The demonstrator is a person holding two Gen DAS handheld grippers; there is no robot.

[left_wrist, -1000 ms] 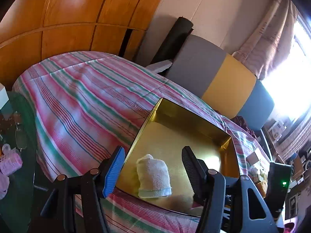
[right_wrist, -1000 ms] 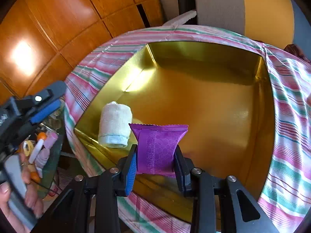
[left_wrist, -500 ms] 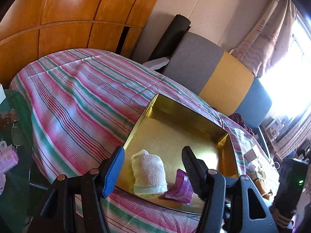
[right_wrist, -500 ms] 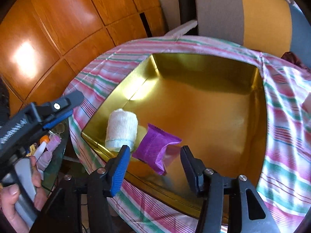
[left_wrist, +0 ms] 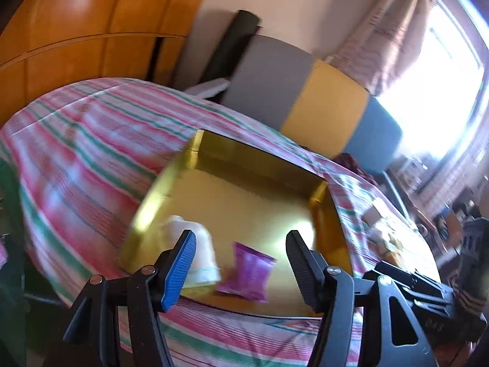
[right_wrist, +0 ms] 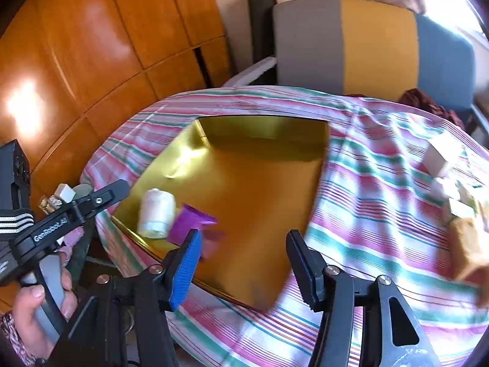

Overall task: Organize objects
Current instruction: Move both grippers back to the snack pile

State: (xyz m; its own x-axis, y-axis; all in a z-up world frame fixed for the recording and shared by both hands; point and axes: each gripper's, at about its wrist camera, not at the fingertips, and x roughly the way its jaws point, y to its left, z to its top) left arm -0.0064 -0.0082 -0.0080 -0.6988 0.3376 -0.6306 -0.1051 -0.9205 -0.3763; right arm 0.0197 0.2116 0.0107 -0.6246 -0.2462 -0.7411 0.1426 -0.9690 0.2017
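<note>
Right wrist view shows both grippers empty, right gripper (right_wrist: pixel 241 257) opening above the gold tray (right_wrist: pixel 269 165), left gripper (right_wrist: pixel 101 197), spread, marked "GenRobot.AI", beside the purple packet (right_wrist: pixel 191 221) and white roll (right_wrist: pixel 157 214).

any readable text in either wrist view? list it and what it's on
"GenRobot.AI": white lettering on the black body of the left gripper, right wrist view.
Embossed marks on the right gripper body, left wrist view: too blurred to read.
Purple packet in the gold tray: no print legible.

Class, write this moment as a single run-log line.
left gripper: open, empty | right gripper: jaws opening, empty | purple packet: in gold tray beside white roll
</note>
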